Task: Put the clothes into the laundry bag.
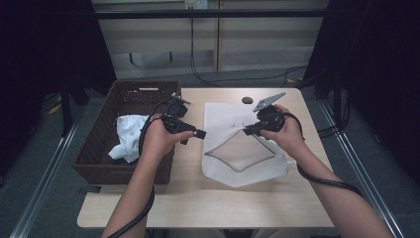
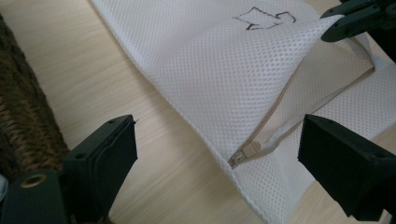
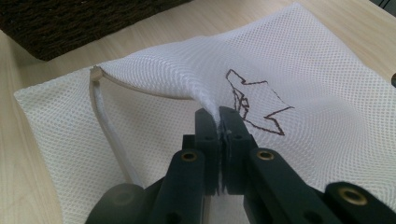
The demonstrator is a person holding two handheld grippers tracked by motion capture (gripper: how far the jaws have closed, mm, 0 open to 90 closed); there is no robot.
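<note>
Pale wooden bench (image 1: pixel 198 198), big and bare along the near edge. On its left side, a dark wicker basket (image 1: pixel 99 148), holding a crumpled white cloth (image 1: pixel 128 136) and nothing else visible. Right of the basket, flat on the bench, a white mesh laundry bag (image 1: pixel 225 168), zipper mouth gaping in a wide loop, an arrow drawn on its upper panel (image 3: pixel 254 105). No contents visible inside that bag.

Right tool (image 1: pixel 246 131) clamped tight on the top flap of the mesh bag, pinching the edge and lifting it into a tent; jaws pressed together with the fabric between. Left tool (image 1: pixel 198 134) spread wide, holding nothing, hovering between basket and bag, pointed at the zipper pull (image 2: pixel 252 148).

Judging the step: keeping the mouth propped so the cloth can go in. Best done by holding that flap high and taut, steady on the right, not dragging the bag across the bench. Then swinging the left back over the basket, gripping the cloth near its middle, feeding it low through the opening, clear of the zipper teeth (image 2: pixel 280 100).
</note>
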